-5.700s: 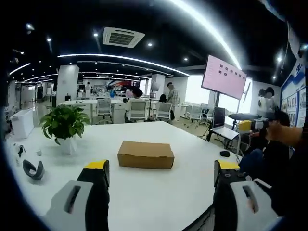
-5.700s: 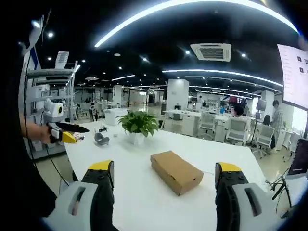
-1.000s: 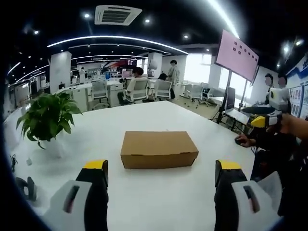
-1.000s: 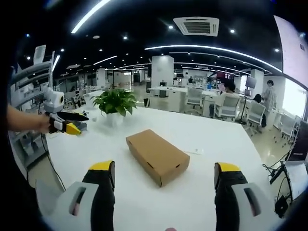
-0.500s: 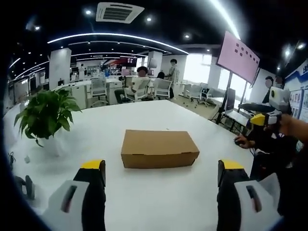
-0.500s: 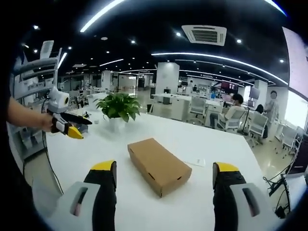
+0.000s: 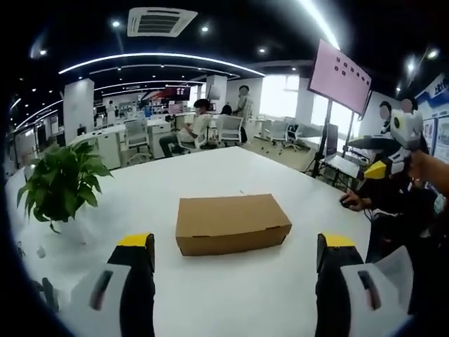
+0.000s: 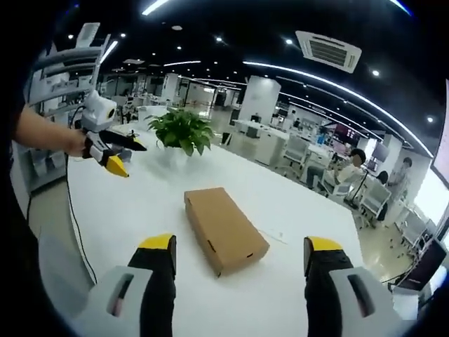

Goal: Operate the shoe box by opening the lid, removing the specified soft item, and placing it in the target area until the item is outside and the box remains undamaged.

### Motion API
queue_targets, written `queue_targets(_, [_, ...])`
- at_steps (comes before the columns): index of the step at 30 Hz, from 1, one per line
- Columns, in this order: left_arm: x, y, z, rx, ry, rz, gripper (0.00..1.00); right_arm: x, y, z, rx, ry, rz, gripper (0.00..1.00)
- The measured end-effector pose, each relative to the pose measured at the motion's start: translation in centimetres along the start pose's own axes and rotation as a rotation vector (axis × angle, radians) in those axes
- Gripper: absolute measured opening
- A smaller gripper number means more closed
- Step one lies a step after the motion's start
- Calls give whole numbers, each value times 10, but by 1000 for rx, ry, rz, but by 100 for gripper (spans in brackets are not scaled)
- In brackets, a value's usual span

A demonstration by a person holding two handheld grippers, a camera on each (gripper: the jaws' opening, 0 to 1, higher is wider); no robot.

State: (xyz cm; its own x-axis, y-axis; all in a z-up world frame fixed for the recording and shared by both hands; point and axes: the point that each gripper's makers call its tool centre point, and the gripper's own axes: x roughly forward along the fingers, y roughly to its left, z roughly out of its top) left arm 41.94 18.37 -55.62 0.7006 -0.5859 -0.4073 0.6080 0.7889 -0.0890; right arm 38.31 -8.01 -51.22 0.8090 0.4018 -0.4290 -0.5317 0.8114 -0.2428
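Both grippers hover with jaws spread apart, holding nothing: left gripper (image 7: pixel 235 263), right gripper (image 8: pixel 238 265). Between and beyond each pair, the closed cardboard shoe box (image 7: pixel 231 223) lies on the white table (image 7: pixel 210 175), near a potted plant (image 7: pixel 62 184).

A closed shoe box (image 7: pixel 231 223) lies flat on the table (image 7: pixel 210 175) straight ahead of me, between my left gripper's (image 7: pixel 231 263) two jaws and beyond them. A potted plant (image 7: pixel 59 184) stands on the table to the box's left. In the right gripper view, the box (image 8: pixel 223 229) lies ahead of my right gripper (image 8: pixel 238 270), the plant (image 8: pixel 181 130) behind it, and my left gripper (image 8: pixel 116 158) hangs over the table's left side.
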Motion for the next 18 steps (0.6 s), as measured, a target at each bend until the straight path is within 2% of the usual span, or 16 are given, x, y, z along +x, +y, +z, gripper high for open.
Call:
queue_targets(2, [2,1,1,3,6,2,97,0,1,0,37,-7,10,77])
queue_targets(6, [7,3,2,-26,7,11,99,-1,-5,0,57,-23,-13,78])
queue_targets(12, [11,1,-5,-2,30,4,99,2,2,-8,101,-14,10,80])
queue_targets(18, [11,9,-6,-9,27,15,98,6,9,-13,123,-11,30,80])
